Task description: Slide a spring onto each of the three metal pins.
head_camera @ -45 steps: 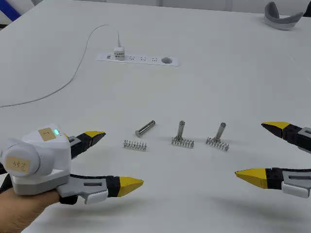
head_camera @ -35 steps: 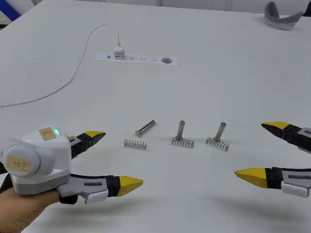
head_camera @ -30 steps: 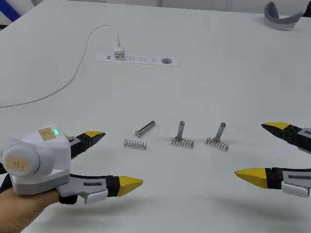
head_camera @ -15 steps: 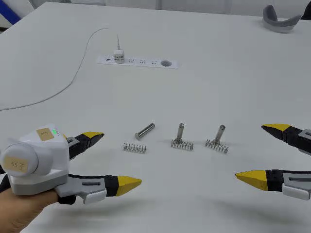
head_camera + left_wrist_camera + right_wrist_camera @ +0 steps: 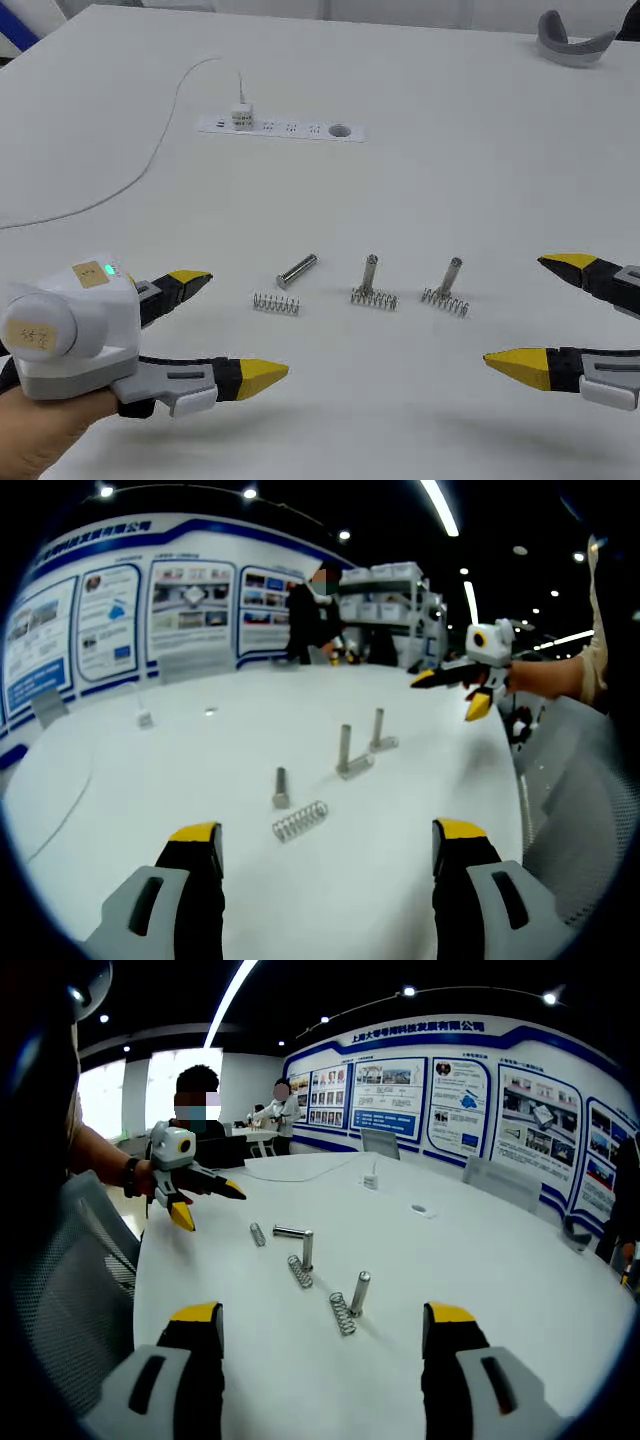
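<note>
With left gripper (image 5: 248,322) at lower left and right gripper (image 5: 513,310) at lower right both spread wide and empty, find leftmost spring (image 5: 276,303) lying left-to-right at frame centre, just below toppled pin (image 5: 297,270), nearer the left gripper.

I count three metal pins (image 5: 297,270) (image 5: 369,272) (image 5: 451,275) and three springs (image 5: 276,304) (image 5: 374,299) (image 5: 445,303), all between my left gripper (image 5: 243,322) and right gripper (image 5: 517,311); beyond their tips, one power strip (image 5: 280,129), one plug (image 5: 241,115), one cable (image 5: 150,165).
</note>
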### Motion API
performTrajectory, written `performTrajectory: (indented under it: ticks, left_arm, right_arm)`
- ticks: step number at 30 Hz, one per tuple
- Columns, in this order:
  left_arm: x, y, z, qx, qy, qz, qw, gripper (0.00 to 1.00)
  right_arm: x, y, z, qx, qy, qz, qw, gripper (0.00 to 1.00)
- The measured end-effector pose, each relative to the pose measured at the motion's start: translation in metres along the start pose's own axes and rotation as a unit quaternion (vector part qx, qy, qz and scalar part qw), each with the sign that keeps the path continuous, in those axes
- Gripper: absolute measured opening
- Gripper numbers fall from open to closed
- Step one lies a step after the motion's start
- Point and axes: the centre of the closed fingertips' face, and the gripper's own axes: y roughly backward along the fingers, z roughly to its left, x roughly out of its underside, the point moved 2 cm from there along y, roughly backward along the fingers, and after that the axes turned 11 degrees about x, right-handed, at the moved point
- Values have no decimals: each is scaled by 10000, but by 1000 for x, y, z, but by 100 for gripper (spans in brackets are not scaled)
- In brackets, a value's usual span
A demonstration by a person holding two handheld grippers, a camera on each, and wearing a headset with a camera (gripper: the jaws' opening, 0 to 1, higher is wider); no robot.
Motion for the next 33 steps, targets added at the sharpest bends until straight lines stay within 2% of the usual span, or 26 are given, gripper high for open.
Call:
performTrajectory:
  ticks: [12, 21, 25, 33]
  left_arm:
    - [-7, -1, 5, -16, -84, 6, 10000, 84]
    - [-22, -9, 15, -4, -177, 31, 9998, 79]
    - [-29, -15, 21, 3, -299, 118, 9995, 75]
    - [-37, -27, 35, -16, -352, 266, 9990, 66]
  right_arm:
    - [-1, -1, 1, -10, -2, 5, 10000, 83]
    - [-2, 1, 4, -24, 4, -12, 10000, 83]
    - [-1, 2, 4, -6, -21, -10, 10000, 83]
    - [0, 2, 2, 27, -69, -5, 10000, 83]
